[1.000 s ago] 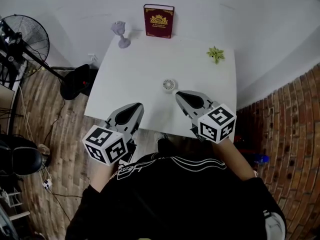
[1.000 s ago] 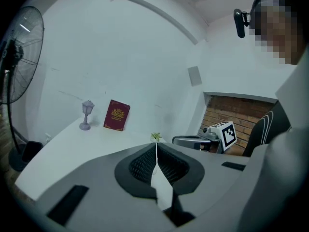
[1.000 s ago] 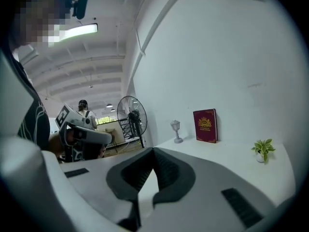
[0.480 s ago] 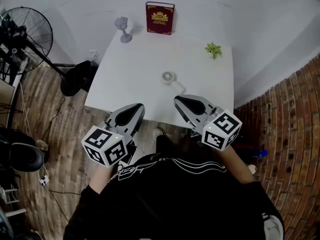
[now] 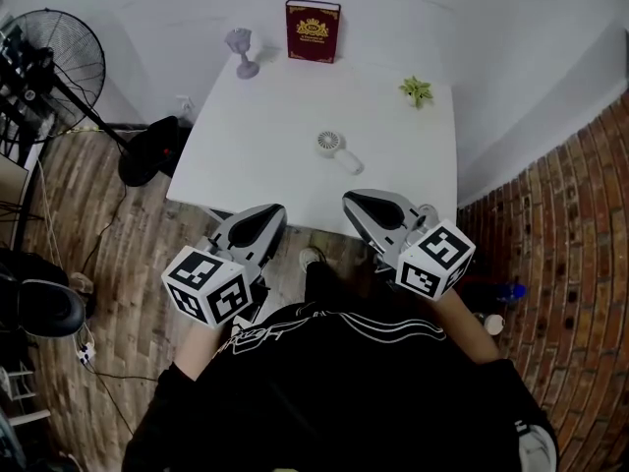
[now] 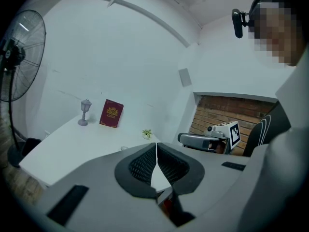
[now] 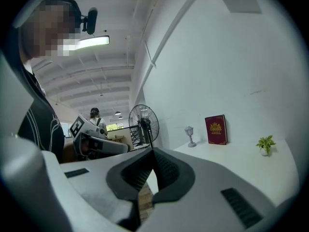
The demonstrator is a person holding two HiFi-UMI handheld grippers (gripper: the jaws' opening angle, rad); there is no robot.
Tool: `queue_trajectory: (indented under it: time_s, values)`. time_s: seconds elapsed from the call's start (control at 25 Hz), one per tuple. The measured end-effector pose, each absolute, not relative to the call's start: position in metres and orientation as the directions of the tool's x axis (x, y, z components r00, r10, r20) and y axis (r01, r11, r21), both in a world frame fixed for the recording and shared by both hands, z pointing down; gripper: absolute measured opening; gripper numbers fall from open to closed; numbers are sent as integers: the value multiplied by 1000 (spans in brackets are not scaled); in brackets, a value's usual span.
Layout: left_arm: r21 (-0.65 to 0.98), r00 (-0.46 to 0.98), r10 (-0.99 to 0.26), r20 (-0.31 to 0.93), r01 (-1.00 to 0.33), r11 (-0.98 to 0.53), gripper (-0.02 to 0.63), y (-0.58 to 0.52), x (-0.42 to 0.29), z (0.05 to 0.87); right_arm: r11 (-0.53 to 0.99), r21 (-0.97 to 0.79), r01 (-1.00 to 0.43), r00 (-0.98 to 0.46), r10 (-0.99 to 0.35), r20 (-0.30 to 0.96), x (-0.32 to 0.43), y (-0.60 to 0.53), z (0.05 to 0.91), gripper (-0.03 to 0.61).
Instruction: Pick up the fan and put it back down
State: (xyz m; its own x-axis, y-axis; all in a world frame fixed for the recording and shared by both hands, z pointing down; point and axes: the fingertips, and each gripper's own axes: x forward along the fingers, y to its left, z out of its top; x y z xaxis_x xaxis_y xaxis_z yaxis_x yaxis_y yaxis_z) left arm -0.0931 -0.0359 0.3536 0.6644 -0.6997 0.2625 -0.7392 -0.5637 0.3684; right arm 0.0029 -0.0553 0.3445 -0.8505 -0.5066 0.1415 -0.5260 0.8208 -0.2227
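Observation:
The small white fan lies on the white table, its short handle pointing toward the near right. Both grippers hang off the table's near edge, well short of the fan. In the head view my left gripper sits at the lower left and my right gripper at the lower right. The left gripper view shows my left gripper shut and empty, with the fan just peeking over it. My right gripper is likewise shut with nothing between its pads.
A red book stands at the table's far edge, a grey lamp figurine to its left, a small green plant at the far right. A black floor fan stands left of the table. A brick wall curves along the right.
Both grippers have drawn back from the table toward the person, the right one leaving its spot beside the fan. The fan has stayed where it lay.

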Motion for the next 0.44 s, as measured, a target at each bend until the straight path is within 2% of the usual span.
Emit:
queue_trajectory:
  time_s: [0.44]
  values:
    - [381, 684, -683, 254, -720, -580, 34, -24, -90, 351, 807, -243, -538, -843, -518, 147, 2, -44, 343, 2]
